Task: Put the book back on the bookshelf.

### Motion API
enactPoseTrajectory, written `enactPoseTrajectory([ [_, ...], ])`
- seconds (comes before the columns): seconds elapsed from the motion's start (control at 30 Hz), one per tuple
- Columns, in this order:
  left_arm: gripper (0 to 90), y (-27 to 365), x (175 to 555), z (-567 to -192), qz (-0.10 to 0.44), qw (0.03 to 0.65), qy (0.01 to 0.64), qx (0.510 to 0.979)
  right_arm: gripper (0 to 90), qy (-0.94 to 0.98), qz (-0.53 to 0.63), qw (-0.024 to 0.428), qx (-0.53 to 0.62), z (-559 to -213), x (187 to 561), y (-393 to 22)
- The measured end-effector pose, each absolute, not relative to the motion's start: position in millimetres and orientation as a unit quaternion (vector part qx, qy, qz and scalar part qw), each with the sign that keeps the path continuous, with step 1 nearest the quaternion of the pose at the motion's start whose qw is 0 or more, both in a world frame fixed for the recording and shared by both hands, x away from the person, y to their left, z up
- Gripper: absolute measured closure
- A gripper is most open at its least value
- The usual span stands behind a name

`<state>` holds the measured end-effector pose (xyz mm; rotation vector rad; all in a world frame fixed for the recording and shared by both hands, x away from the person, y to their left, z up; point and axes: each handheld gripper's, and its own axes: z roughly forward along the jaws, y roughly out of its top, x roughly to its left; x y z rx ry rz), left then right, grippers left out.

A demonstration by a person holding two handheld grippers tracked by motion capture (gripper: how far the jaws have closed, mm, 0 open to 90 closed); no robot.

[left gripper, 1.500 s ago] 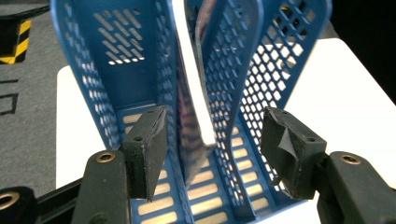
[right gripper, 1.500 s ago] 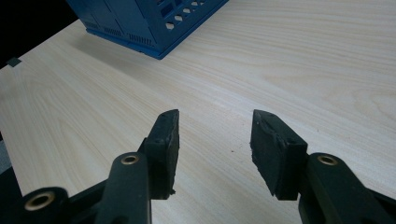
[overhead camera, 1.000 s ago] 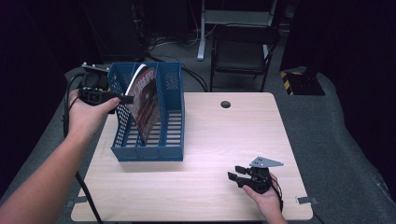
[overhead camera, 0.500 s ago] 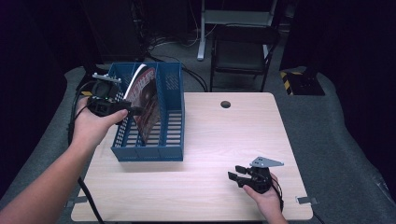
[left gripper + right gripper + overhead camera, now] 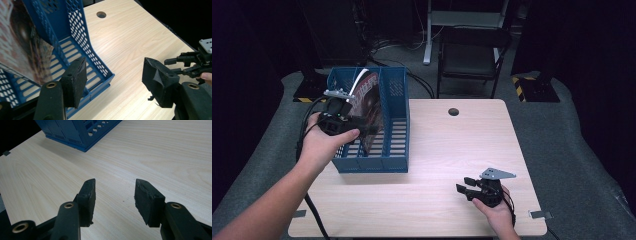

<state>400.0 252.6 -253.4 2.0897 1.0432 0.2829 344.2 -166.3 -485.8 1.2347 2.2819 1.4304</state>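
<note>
wood-grain surface [image 5: 432,150] carries everything. near its front right corner the person's right hand [image 5: 497,212] holds the right gripper [image 5: 464,185] low over the bare wood, its fingers [image 5: 86,195] apart with nothing between them; a grey three-cornered plate sits on top of it. in the right gripper view the pale wood runs under the parted fingers toward a corner of the blue file rack [image 5: 80,132]. at the left edge, the left hand [image 5: 327,142] holds the left gripper [image 5: 115,82] over the front of the blue file rack [image 5: 384,125], fingers [image 5: 75,80] wide apart and clamped on nothing. the rack stands on the back left part of the surface, and a magazine [image 5: 367,100] leans tilted in one of its left compartments, its top poking above the rim. farther back, near the back edge, a round cable hole [image 5: 454,111] sits in the wood. beyond the surface a dark chair [image 5: 472,55] stands on the floor.
</note>
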Motion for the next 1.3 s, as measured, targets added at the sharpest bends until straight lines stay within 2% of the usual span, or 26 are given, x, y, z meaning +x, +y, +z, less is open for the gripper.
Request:
enactPoseTrajectory([
  [0.2, 38.8, 242, 392, -264, 0.115, 0.378, 0.39, 0.832, 51.4, 0.769, 0.479, 0.088, 0.415, -486, 344, -166],
  [0.57, 38.0, 230, 385, -289, 0.092, 0.383, 0.376, 0.839, 50.7, 0.77, 0.478, 0.093, 0.413, -486, 344, -165],
  [1.3, 38.3, 210, 367, -380, 0.067, 0.388, 0.365, 0.843, 50.4, 0.771, 0.475, 0.093, 0.414, -487, 345, -166],
])
